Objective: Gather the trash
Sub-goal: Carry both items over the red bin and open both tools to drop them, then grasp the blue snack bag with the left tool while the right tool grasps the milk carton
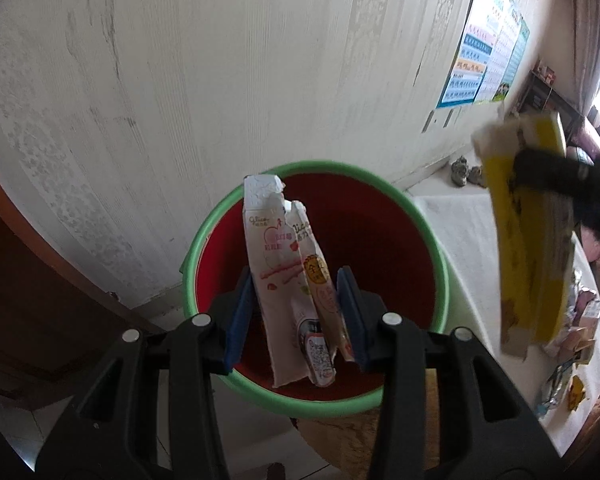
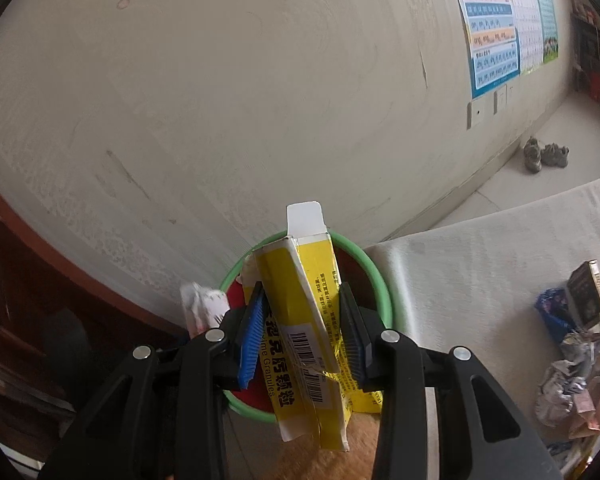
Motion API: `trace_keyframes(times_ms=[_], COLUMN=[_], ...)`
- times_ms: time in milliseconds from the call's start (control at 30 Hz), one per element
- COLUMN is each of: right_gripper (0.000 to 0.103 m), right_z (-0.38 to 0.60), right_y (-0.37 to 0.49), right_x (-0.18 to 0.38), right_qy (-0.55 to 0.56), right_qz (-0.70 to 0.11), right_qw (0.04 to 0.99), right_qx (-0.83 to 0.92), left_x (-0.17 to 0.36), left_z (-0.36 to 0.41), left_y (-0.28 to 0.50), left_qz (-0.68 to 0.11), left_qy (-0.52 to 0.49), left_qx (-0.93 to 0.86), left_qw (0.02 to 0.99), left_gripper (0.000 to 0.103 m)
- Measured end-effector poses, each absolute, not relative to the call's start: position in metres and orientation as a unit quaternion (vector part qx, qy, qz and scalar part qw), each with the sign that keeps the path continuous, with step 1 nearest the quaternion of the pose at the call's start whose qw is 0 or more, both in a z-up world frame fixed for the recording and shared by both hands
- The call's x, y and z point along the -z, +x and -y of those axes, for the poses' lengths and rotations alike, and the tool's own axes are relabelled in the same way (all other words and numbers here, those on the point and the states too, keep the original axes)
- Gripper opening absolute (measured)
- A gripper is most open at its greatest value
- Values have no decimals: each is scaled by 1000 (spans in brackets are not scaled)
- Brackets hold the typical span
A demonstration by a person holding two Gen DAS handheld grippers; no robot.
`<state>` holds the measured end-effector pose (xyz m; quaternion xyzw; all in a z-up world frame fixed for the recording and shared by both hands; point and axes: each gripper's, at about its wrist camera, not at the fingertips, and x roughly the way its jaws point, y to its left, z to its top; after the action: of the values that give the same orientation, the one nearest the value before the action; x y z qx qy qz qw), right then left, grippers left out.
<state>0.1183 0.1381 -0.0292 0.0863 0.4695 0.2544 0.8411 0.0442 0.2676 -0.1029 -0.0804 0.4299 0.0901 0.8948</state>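
The left gripper (image 1: pixel 296 312) is hanging over the red bin (image 1: pixel 404 248) at the centre of its frame, its blue pads seeming to pinch a pair of torn white snack wrappers (image 1: pixel 278 276), though contact on both sides is hard to confirm. The right gripper (image 2: pixel 302 332) is clamping a flattened yellow medicine box (image 2: pixel 300 320), which is sitting above the bin's green rim in the lower middle of its view. More litter (image 2: pixel 572 368) is lying on the white-covered bench (image 2: pixel 480 264) at the right edge. To drop cleanly, I judge each gripper should be centring over the opening before spreading, one at a time, so nothing catches the rim.
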Motion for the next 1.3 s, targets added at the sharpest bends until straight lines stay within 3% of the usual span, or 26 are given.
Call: trace_keyframes(times_ms=[133,167,233,333,733,1300], right_gripper=[41,50,60,60,63,64], right_z=[-143,-143,-142,-138,-54,136], right_y=[126,127,128,125,61,-30], right_x=[30,30,29,27,4,42], right_qy=[89,92,99,98,73,76], right_qz=[-468,-465,-460,-456,-427,-492], right_qw=[844,845,848,851,881,868], right_qx=[-248,-245,-244,-242,-191,-6], left_x=[115,117,118,117,92,79], left_z=[-271,-273,-275,-275,-242,-160], left_y=[50,50,49,45,28,-15], left_qz=[-443,-443,-440,-438,-426,-430], left_qy=[-77,-78,-83,-84,-95,-82], left_qx=[-89,-91,-93,-101,-75,-20], left_qw=[889,889,889,889,897,899], left_gripper=[48,57,64,72,73,73])
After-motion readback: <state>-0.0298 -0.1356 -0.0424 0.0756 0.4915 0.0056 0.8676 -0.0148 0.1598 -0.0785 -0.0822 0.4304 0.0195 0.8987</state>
